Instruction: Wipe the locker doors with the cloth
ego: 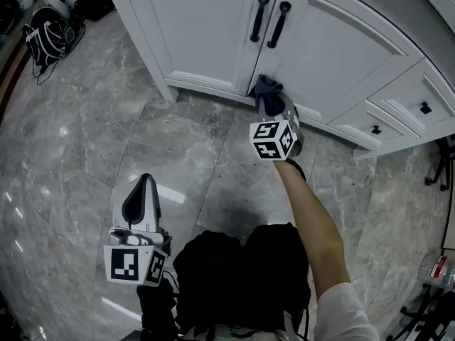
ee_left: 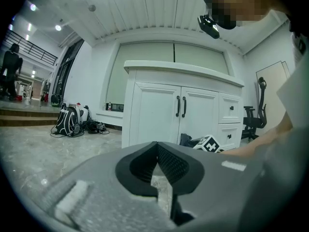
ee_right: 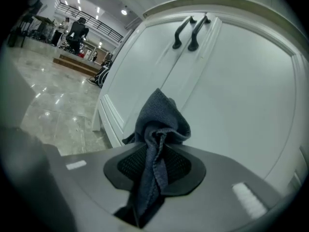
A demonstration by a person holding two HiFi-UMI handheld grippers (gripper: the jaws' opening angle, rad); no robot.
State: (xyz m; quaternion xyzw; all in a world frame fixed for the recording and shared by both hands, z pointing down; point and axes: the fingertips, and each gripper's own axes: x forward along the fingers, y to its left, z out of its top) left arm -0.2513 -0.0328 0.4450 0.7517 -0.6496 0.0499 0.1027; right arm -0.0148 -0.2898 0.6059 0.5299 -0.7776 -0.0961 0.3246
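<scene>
A white cabinet with two doors (ego: 206,27) and black handles (ego: 259,18) stands ahead on the floor. My right gripper (ego: 274,105) is shut on a dark blue-grey cloth (ego: 264,89) (ee_right: 159,124), and the cloth's bunched end sits low at the seam between the doors (ee_right: 159,66). The cloth hangs down between the right gripper (ee_right: 155,166) jaws. My left gripper (ego: 146,190) hangs back over the floor, shut with nothing in it. Its pads meet in the left gripper view, where that gripper (ee_left: 157,166) faces the cabinet (ee_left: 159,115) from a distance.
Small drawers (ego: 419,109) with black knobs stand right of the doors. Grey marble floor (ego: 92,141) spreads around. Bags and cables (ego: 46,27) lie at the far left. An office chair (ee_left: 253,117) stands to the right of the cabinet. My dark-clad legs (ego: 242,275) show at the bottom.
</scene>
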